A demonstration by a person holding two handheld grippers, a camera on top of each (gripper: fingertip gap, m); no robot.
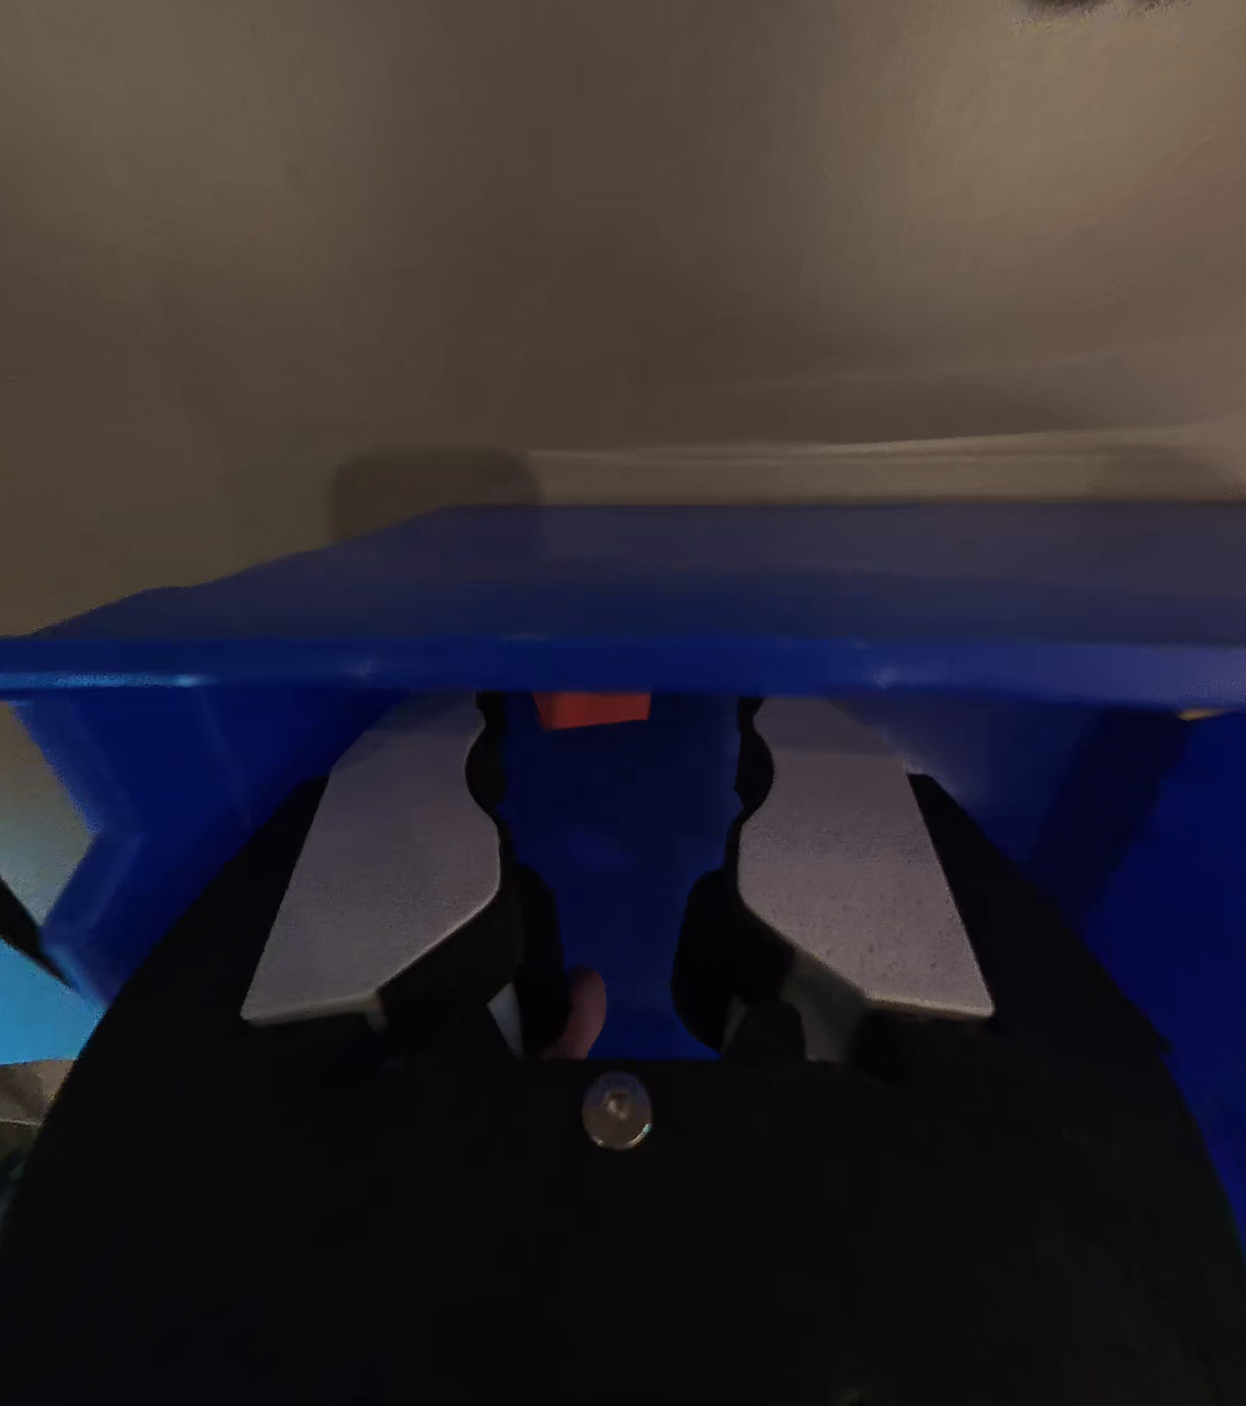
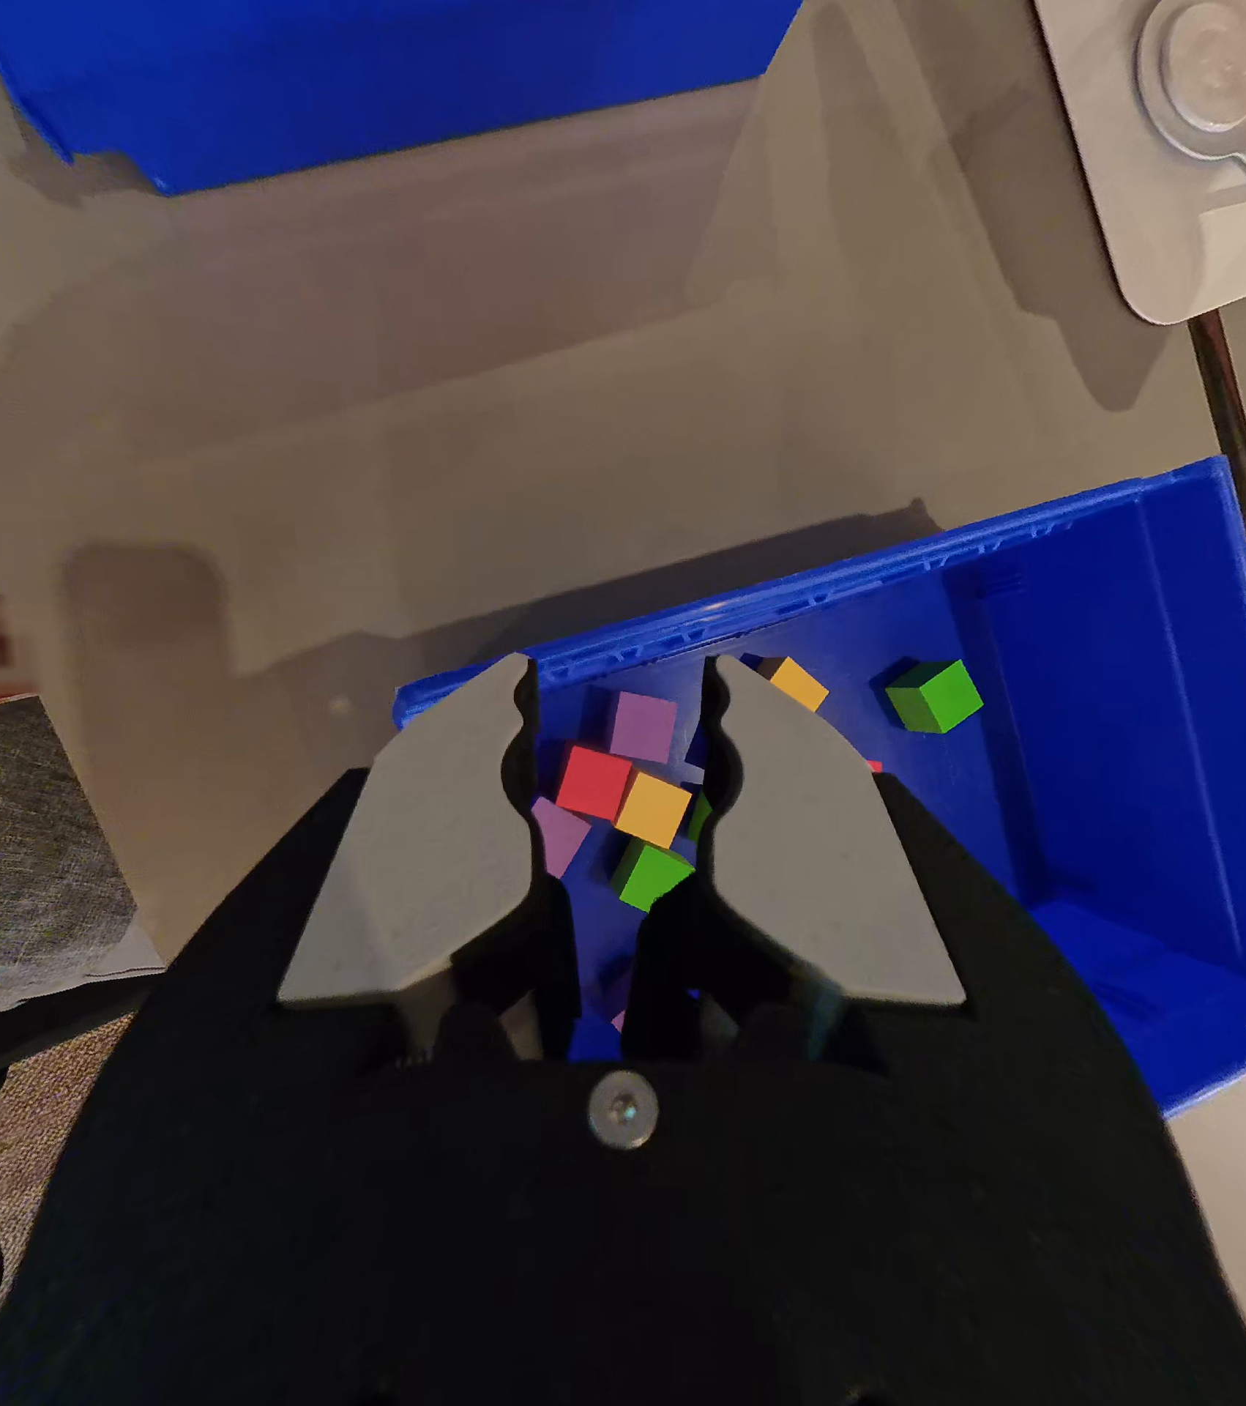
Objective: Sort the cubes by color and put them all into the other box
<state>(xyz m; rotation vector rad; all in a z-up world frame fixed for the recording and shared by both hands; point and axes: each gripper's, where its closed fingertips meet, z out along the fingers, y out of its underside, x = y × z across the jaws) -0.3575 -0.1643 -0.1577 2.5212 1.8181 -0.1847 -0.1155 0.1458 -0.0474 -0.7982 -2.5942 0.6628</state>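
In the left wrist view my left gripper [image 1: 614, 704] is pushed up against a blue bin [image 1: 605, 601]. Its jaws stand apart, and their tips are hidden under the bin's rim. A small orange-red piece [image 1: 589, 709] shows between the tips. In the right wrist view my right gripper [image 2: 620, 669] is open and empty. It hovers over a second blue bin [image 2: 1099, 723] that holds several cubes. A red cube [image 2: 593, 780], a yellow cube [image 2: 652, 808], a purple cube [image 2: 643, 723] and a green cube [image 2: 650, 875] lie between the fingers. Another green cube [image 2: 935, 696] lies to the right.
Both bins stand on a pale grey table [image 2: 453, 380]. Another blue bin [image 2: 376, 76] sits at the far left. A white plate with a clear suction cup [image 2: 1206, 99] is at the far right corner. Grey cloth [image 2: 4, 837] hangs off the left edge.
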